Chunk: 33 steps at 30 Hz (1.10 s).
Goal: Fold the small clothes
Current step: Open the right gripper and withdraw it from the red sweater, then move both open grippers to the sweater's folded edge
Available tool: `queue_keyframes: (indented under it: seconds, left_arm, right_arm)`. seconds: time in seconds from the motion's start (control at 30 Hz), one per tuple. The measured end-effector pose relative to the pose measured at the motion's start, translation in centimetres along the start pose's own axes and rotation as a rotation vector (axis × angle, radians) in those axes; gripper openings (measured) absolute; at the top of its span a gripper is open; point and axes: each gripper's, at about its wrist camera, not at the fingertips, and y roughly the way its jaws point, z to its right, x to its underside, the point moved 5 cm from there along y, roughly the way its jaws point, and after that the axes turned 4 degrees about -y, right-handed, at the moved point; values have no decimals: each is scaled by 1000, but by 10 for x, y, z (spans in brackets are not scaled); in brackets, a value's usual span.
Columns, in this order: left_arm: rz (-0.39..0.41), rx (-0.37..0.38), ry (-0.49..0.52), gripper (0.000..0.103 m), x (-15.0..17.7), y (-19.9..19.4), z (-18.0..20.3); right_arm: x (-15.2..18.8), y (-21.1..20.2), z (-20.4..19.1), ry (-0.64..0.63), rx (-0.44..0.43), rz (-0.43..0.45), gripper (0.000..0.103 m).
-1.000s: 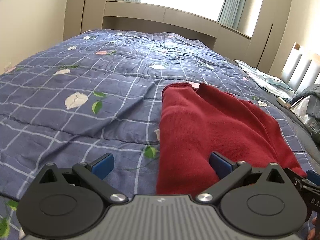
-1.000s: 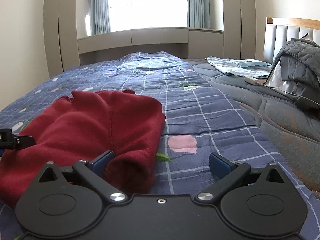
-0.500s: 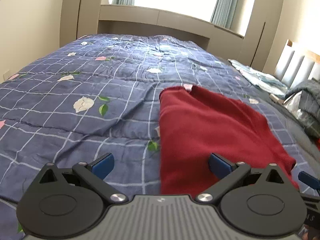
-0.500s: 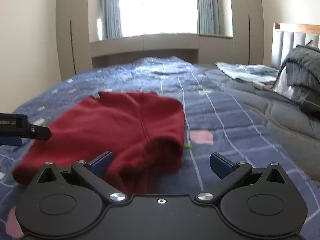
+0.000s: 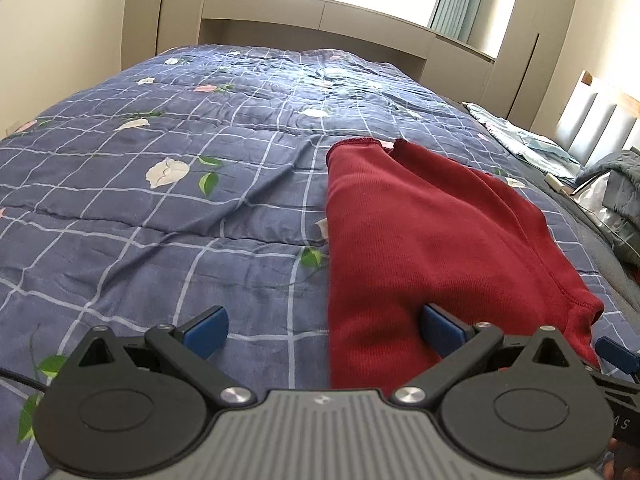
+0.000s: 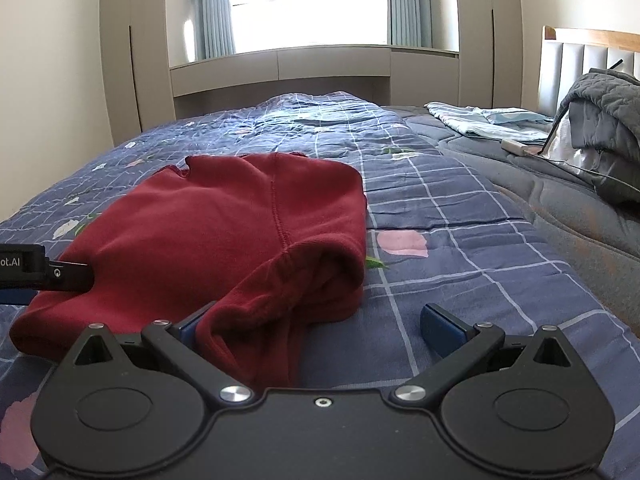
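Observation:
A dark red knitted garment point(image 5: 424, 236) lies folded lengthwise on the blue checked quilt point(image 5: 160, 216). My left gripper point(image 5: 324, 326) stands open over its near left edge, one blue pad on the quilt side and the other above the red cloth. In the right wrist view the same red garment point(image 6: 224, 232) shows a bunched near end. My right gripper point(image 6: 312, 324) is open at that end, its left pad partly hidden behind the cloth and its right pad over the quilt point(image 6: 460, 248). The left gripper's tip point(image 6: 60, 274) pokes in at the left edge.
A grey quilted blanket point(image 6: 604, 120) is heaped at the right by the padded headboard point(image 6: 580, 60). Folded pale blue cloth point(image 6: 492, 120) lies at the far right of the bed. A wall, built-in cupboards and a bright window close off the far end.
Both grippers have drawn back and risen a little from the red garment. The garment lies still, folded as before. Both jaws have stayed open.

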Motion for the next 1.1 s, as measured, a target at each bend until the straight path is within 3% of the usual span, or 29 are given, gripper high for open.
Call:
queue_keyframes:
  seconds: [0.63, 0.9, 1.1]
  left_arm:
    - [-49, 43, -29, 102, -5, 0, -4]
    - [-128, 166, -142, 103, -21, 3, -16]
    - [-150, 179, -106, 103, -38, 22, -11]
  right_arm:
    - [1, -1, 2, 16, -16, 9, 102]
    - [-1, -17, 14, 119, -121, 79, 103]
    - [-8, -11, 32, 219, -219, 61, 103]
